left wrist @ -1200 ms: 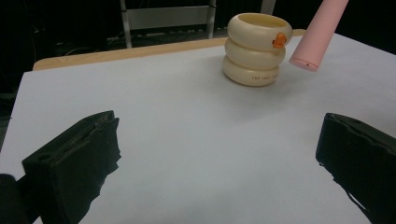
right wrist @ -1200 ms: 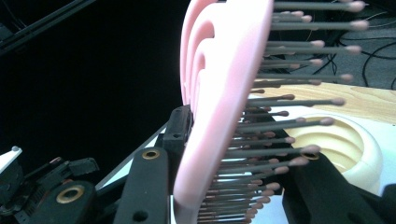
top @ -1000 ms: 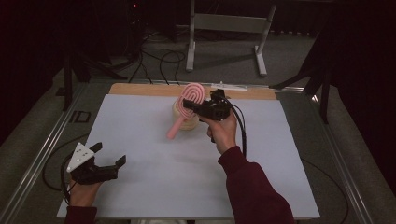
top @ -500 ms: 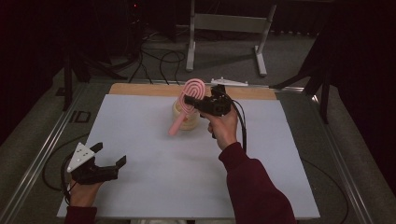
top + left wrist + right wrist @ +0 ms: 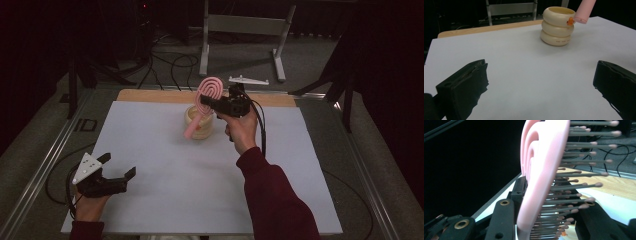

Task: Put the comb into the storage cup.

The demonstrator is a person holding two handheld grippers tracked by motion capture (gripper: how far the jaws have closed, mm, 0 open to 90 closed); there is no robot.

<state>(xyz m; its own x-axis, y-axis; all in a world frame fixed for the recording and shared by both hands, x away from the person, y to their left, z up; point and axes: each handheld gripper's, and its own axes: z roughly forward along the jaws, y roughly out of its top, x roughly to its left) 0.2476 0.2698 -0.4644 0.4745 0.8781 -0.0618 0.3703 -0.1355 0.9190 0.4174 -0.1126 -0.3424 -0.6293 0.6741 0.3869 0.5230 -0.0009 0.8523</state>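
A white sheet [image 5: 165, 165] covers the desk [image 5: 150, 95], whose bare wooden edge shows at the far side, beyond the tongs. Metal rails [image 5: 40, 170] frame the desk on both sides. Past it lies a grey floor [image 5: 310, 65] strewn with black cables [image 5: 165, 62], where a grey metal stand [image 5: 245, 25] rests on two feet. The room behind is dark, the light falling mostly on the desk.
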